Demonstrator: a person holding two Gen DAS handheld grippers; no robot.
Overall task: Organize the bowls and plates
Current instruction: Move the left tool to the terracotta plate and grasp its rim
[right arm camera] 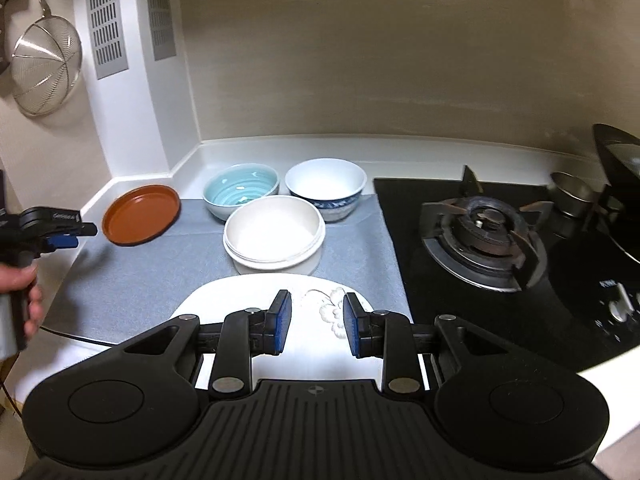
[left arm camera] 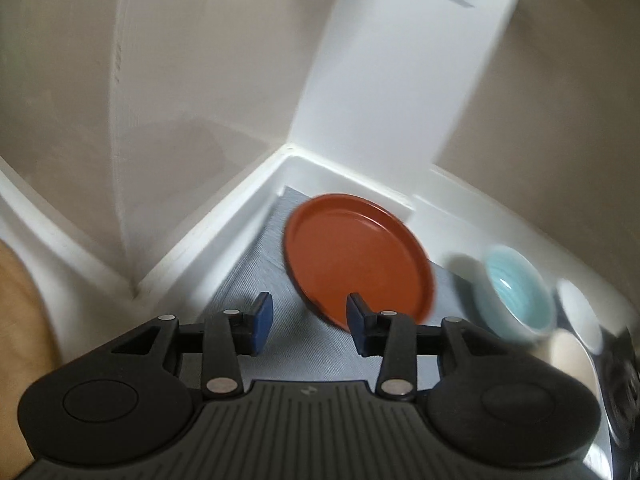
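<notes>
A brown plate lies on the grey mat at the back left; it also shows in the left wrist view. My left gripper is open and empty, just short of the plate's near rim; it shows in the right wrist view too. A light blue bowl, a white and blue bowl and a cream bowl stand together on the mat. My right gripper is open and empty above a white flowered plate at the front.
A black gas hob with a burner lies to the right of the mat. A small metal pot and a dark wok stand at the far right. A strainer hangs on the left wall. White walls close the corner.
</notes>
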